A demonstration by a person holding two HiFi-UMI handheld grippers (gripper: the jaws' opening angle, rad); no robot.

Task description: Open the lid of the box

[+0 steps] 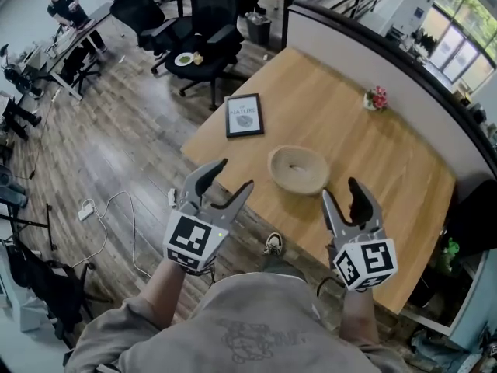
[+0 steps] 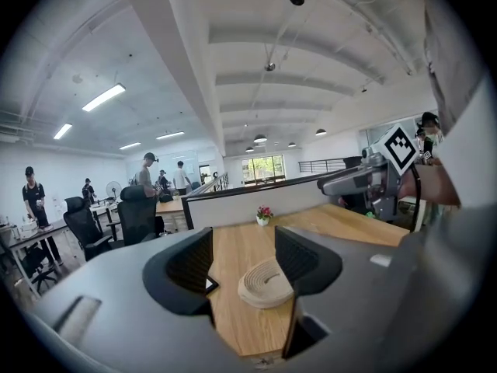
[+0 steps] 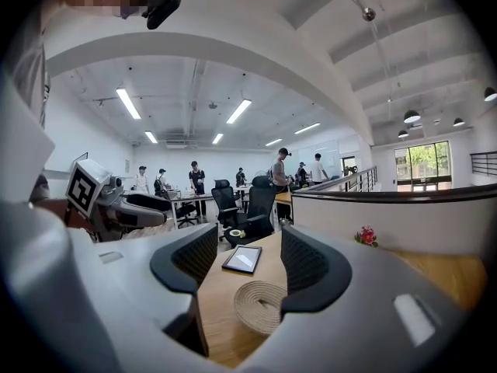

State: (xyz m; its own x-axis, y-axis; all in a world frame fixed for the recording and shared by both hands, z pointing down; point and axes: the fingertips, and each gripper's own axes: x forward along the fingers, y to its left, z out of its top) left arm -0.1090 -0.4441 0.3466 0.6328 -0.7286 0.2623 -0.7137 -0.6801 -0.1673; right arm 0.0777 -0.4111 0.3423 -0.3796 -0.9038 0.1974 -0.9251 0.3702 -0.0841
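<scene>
a round woven box (image 1: 298, 169), lid still on, sits near the front edge of a wooden surface (image 1: 388, 162) with a person's two grippers poised over it. the left gripper (image 1: 233, 176) hangs just left of the box and the right gripper (image 1: 340, 191) at its near right, both clear of it, jaws apart and empty. a framed print (image 1: 244, 115) lies beyond the box to the left, a flower pot (image 1: 376, 98) well beyond it to the right. the task appears to be at the approach; next, one pair of jaws likely must drop onto the lid and close while the other steadies the base.
</scene>
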